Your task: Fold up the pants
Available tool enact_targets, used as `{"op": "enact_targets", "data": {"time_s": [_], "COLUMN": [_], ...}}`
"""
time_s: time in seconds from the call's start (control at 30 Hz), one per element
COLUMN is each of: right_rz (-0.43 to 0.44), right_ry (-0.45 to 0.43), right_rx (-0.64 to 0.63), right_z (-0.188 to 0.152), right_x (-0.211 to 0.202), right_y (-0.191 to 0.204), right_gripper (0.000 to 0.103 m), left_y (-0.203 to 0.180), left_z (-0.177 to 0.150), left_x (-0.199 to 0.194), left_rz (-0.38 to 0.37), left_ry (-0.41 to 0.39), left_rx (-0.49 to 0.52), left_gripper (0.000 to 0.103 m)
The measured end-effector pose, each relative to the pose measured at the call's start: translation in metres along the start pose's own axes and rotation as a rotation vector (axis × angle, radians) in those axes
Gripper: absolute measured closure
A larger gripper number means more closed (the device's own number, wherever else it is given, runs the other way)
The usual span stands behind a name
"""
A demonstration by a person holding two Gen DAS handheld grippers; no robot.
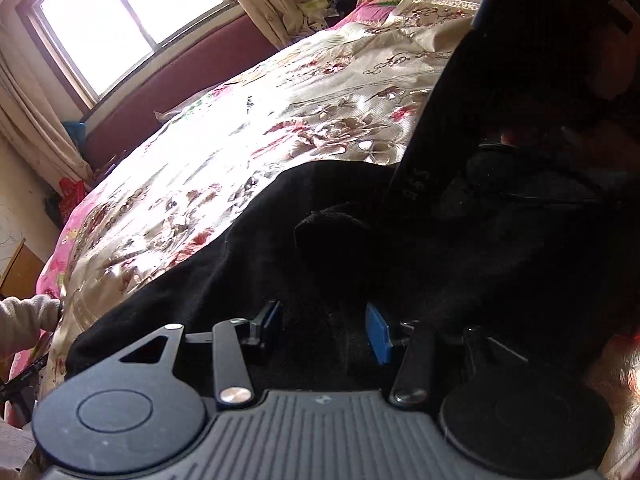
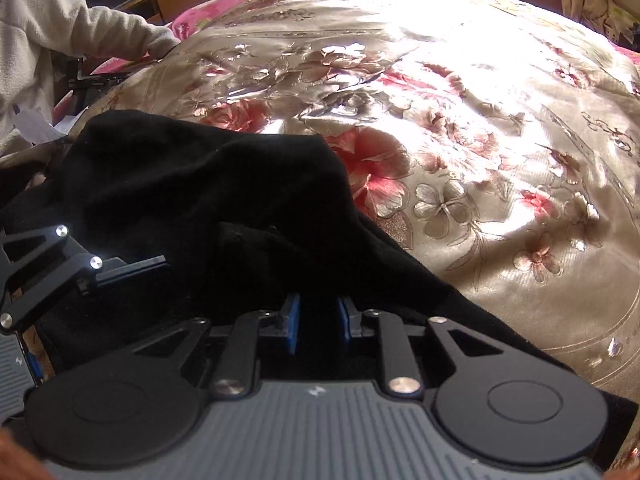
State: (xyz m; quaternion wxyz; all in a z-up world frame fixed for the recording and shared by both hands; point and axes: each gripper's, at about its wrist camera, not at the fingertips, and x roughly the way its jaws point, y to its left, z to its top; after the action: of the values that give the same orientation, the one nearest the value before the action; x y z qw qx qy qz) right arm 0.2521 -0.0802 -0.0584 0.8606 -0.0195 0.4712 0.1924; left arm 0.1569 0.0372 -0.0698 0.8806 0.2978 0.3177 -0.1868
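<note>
Black pants (image 2: pixel 192 184) lie bunched on the floral bed (image 2: pixel 480 140). Left gripper (image 1: pixel 325 330): jaws released over the cloth. Right gripper (image 2: pixel 318 326): jaws clenched on pants fabric.

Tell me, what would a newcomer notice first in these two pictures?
First the shiny floral bedspread, glaring with light from the window at upper left of the left wrist view. Next the black pants, heaped on the bed's near side. The right gripper stands narrowly parted over dark cloth, while the left gripper is open wider.
</note>
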Motion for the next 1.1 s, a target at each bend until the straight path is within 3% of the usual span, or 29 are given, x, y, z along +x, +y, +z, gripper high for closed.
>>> {"op": "enact_targets", "data": {"time_s": [0.2,0.37,0.5,0.6,0.8,0.9,1.0,1.1], "right_rz": [0.004,0.024,0.037,0.015,-0.040,-0.050,-0.067,-0.081], "right_ry": [-0.023,0.058,0.060,0.076,0.105,0.124,0.132,0.142], "right_rx": [-0.069,-0.086,-0.109,-0.118,-0.155,-0.151,-0.166,-0.175], "right_z": [0.000,-0.002,0.001,0.002,0.003,0.007,0.009,0.014], "right_x": [-0.022,0.002,0.012,0.021,0.023,0.023,0.023,0.029], "right_y": [0.034,0.060,0.082,0.093,0.105,0.107,0.111,0.119], "right_gripper": [0.080,0.081,0.081,0.080,0.079,0.079,0.080,0.080], "left_y": [0.058,0.102,0.127,0.143,0.170,0.195,0.233,0.247], "left_z": [-0.029,-0.072,-0.100,-0.116,-0.135,-0.141,-0.141,-0.141], "left_x": [-0.033,-0.041,-0.049,-0.045,-0.039,-0.052,-0.044,-0.020], "left_rz": [0.178,0.312,0.356,0.327,0.152,0.090,0.002,-0.042], "left_ry": [0.078,0.191,0.228,0.251,0.228,0.172,0.086,0.077], "left_rx": [-0.146,-0.279,-0.438,-0.550,-0.696,-0.759,-0.758,-0.678], "left_gripper": [0.042,0.042,0.042,0.039,0.039,0.039,0.033,0.020]}}
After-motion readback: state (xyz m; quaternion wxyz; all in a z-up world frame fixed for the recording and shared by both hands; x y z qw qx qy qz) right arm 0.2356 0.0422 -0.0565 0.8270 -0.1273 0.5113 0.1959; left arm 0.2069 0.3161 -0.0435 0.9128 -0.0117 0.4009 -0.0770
